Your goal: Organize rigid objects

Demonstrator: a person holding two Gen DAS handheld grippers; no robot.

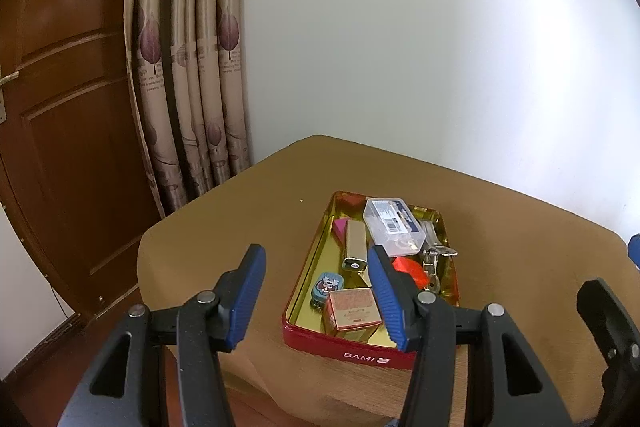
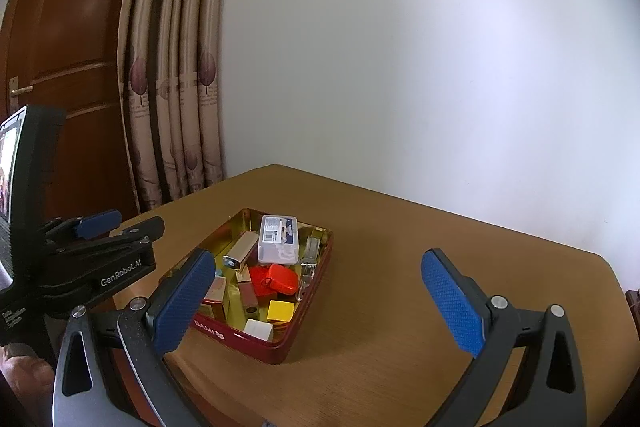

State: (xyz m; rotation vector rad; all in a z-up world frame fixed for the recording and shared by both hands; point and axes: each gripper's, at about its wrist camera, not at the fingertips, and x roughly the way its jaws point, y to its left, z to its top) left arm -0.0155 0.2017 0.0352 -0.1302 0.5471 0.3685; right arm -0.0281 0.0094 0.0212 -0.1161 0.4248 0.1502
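On worktop (image 2: 400, 287), red tin (image 2: 256, 341) w/ gold lining is sitting near the left-front edge, holding a clear plastic case (image 2: 279, 239), gold lighter (image 2: 242, 249), red whistle (image 2: 276, 279), yellow block (image 2: 281, 310) & other small items. Left hand-held gripper (image 1: 316, 301) is hovering wide open at the tin's near-left side, gripping nothing. Right hand-held gripper (image 2: 320, 303) is also hanging wide open, empty, over the tin's right side.

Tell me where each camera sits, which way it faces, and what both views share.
Left wrist: sits on the left tool, facing forward and down over the brown table's near-left corner at the red metal tin; both blue-padded fingers show.
Right wrist: sits on the open right tool, facing the tin from its right; the left tool shows.
Shared: tin, clear plastic box, patterned curtain.
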